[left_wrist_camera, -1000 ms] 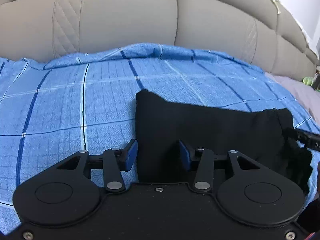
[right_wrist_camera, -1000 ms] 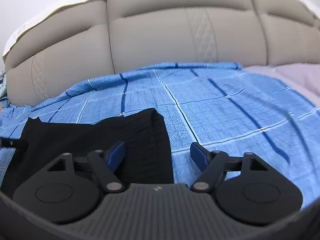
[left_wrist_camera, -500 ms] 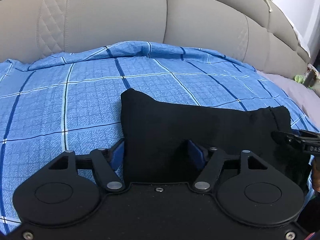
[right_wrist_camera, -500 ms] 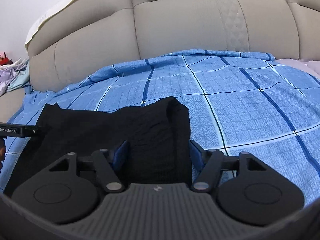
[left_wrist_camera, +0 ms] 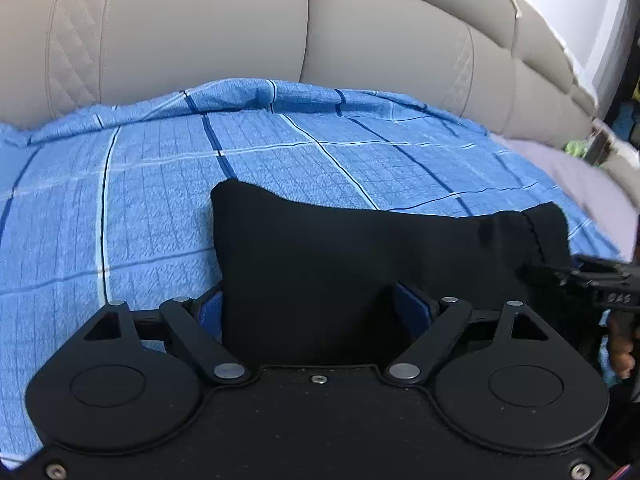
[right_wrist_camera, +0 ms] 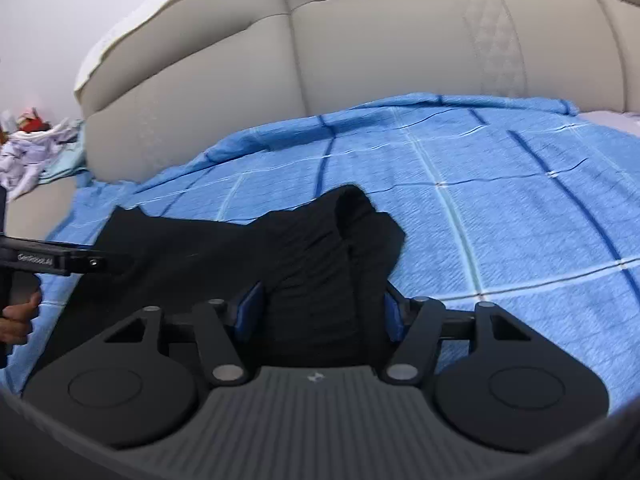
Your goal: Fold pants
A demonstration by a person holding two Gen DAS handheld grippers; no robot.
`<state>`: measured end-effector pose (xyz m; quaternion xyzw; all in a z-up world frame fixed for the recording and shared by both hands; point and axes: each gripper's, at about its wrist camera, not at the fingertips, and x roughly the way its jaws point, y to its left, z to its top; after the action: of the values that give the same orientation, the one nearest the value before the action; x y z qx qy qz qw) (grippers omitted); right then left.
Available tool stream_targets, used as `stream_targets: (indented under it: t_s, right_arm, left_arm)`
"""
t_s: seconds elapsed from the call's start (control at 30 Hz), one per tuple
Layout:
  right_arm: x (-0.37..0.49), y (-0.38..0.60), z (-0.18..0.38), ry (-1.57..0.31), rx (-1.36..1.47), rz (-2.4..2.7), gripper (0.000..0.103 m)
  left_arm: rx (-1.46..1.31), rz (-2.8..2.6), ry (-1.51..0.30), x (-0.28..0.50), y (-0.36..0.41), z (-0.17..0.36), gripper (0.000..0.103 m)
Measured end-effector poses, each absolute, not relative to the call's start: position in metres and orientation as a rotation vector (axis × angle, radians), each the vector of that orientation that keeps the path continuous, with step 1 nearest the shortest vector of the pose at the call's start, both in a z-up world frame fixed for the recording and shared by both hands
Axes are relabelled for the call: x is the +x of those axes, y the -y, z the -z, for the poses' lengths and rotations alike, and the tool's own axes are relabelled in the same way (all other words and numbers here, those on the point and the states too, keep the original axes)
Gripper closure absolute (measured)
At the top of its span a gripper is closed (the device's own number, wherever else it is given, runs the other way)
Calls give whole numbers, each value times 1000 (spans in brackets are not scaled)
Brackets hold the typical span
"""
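The left gripper [left_wrist_camera: 316, 304] has its blue-padded fingers [left_wrist_camera: 412, 302] spread wide and its jaws are opening, with the near left corner of the black pants [left_wrist_camera: 360, 264] lying between the pads but not squeezed by them, so it holds nothing just now. The right gripper [right_wrist_camera: 320, 312] has its fingers [right_wrist_camera: 250, 310] set about the bunched near right end of the pants [right_wrist_camera: 312, 280]; its jaws are closing, and the cloth sits between pads that stand close at either side of it, though whether they press it yet I cannot tell. Taking the beige padded headboard [left_wrist_camera: 240, 32] as the mark, the blue checked bedspread [left_wrist_camera: 120, 200] runs from its foot toward the cameras, and the pants lie on it as a compact dark bundle, already doubled over, on the side away from the headboard and crosswise to it. The far edge of the bundle faces the headboard, with open bedspread between. In my judgement the folding is well along, and the step in hand is a change of grip at the two near corners before a further fold or a squaring up. The next move likely needs both grippers to pinch every layer at their corners, then lift together and carry the near edge toward the headboard evenly, so the layers do not slip apart.
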<state>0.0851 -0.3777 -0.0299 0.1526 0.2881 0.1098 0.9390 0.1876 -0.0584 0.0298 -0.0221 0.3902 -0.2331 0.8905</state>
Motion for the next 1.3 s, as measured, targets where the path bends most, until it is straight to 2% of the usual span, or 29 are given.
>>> stream_targets:
  t_s: [0.13,0.47,0.57,0.6,0.63,0.67,0.73,0.77,1.03,1.3]
  right_arm:
    - [87,374,31,-582,290,-224,40]
    - [91,376,31,-573,315,-208,47]
    - [91,375,31,-570,317,-206,50]
    - [91,375,31,-569,318,-206,53]
    - [90,375,31,-567,321,-206,55]
    - [90,374,31,-565,326,-206,60]
    - [89,373,30,-557,351,-206,67]
    - [89,372,29,-551,368,-212,71]
    - [127,332,5,-526,346,-224,73]
    - [223,247,-21,-531,269,-310,74]
  left_arm:
    - [-139,497,-800,188,46,-27,20]
    - [-7,477,-757,186,71,-24,20]
    - [-28,467,-744,185,68,-22,25]
    - [-40,450,-738,184,66,-22,34]
    - [-56,422,-729,184,64,-23,55]
    - [-76,390,-717,183,60,-23,67]
    - [-134,341,-694,181,52,-28,87]
    - [-133,314,-667,177,51,-33,92]
    - [-26,214,-547,179,26,-75,92]
    - [-28,6,-597,250,-46,-92,91]
